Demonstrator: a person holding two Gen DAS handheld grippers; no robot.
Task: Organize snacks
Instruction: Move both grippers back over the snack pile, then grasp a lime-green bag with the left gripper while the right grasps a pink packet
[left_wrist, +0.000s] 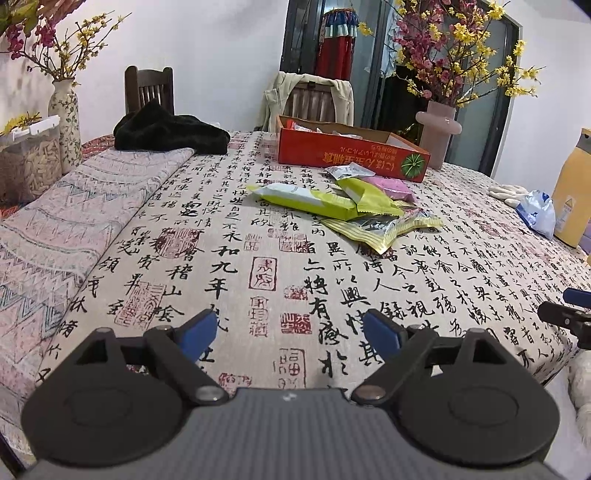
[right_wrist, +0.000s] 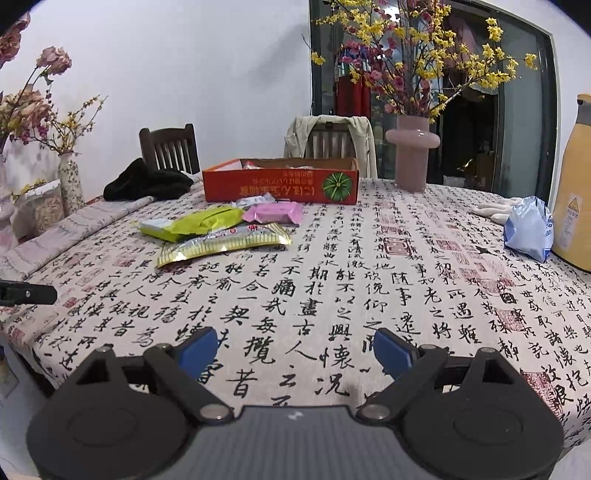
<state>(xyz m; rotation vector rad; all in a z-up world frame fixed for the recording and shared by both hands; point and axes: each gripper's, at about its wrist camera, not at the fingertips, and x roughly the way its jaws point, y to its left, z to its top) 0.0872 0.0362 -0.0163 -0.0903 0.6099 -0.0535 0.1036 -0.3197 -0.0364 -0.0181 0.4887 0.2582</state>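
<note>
Several snack packets lie in a loose pile mid-table: a lime-green packet (left_wrist: 314, 201) (right_wrist: 207, 221), a pink packet (left_wrist: 393, 186) (right_wrist: 273, 213), a yellow-edged packet (left_wrist: 384, 227) (right_wrist: 225, 243) and a small silver one (left_wrist: 345, 171). Behind them stands an open red cardboard box (left_wrist: 351, 158) (right_wrist: 280, 186) holding some snacks. My left gripper (left_wrist: 290, 332) is open and empty above the near table edge, well short of the pile. My right gripper (right_wrist: 295, 347) is open and empty, also near the front edge. Its finger shows at the left wrist view's right edge (left_wrist: 565, 314).
A black cloth (left_wrist: 170, 133) lies at the back left by a folded runner (left_wrist: 85, 221). A pink vase (left_wrist: 437, 133) (right_wrist: 412, 158), a blue-white bag (right_wrist: 528, 229), white gloves (right_wrist: 496, 210) and a yellow jug (right_wrist: 576, 184) stand at the right. Chairs are behind the table.
</note>
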